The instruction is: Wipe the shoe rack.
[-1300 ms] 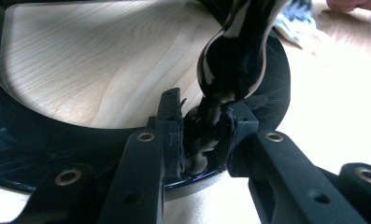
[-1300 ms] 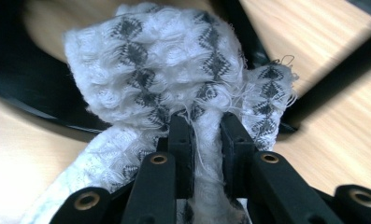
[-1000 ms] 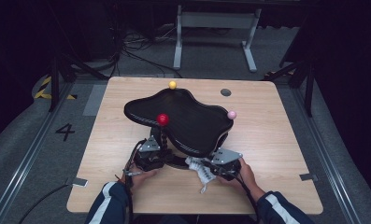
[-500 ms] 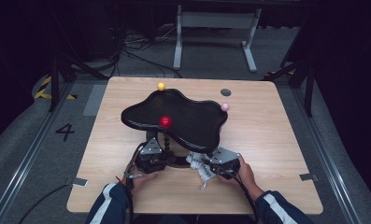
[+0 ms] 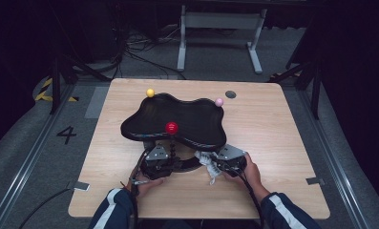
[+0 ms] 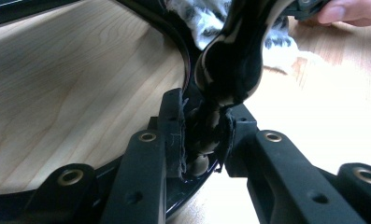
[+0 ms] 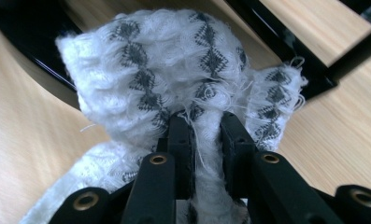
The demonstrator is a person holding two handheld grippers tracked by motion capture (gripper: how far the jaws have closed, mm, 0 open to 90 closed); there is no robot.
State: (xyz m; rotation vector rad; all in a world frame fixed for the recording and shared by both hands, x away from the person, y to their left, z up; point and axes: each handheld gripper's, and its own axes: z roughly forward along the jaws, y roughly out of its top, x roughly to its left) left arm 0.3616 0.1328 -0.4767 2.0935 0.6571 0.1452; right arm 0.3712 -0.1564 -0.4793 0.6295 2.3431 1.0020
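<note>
Tabletop (image 5: 282, 143): light wood; carries the whole work area, with the person's forearms entering from its near edge.
Tray (image 5: 187, 119): black, glossy, wavy-rimmed, standing near the tabletop centre on a black frame with beaded legs; tilt cannot be judged.
Balls: red ball (image 5: 171, 127) lies inside the tray near its front rim; yellow ball (image 5: 150, 92) and pink ball (image 5: 219, 101) sit at the far rim.
Cloth (image 7: 174, 74): white knit with a dark diamond pattern, bunched just beside the tray's near right edge.
Left tool (image 6: 203, 140): jaws pressed together on a beaded leg (image 6: 206, 133) of the tray stand, steadying it.
Right tool (image 7: 205, 135): jaws pinching a fold of the cloth.
Step in hand: judged as wiping the tray's lower frame while the stand is braced.
Next move: calls for drawing the cloth along the rim with the leg grip kept firm, so that the red ball is not rolled out.
</note>
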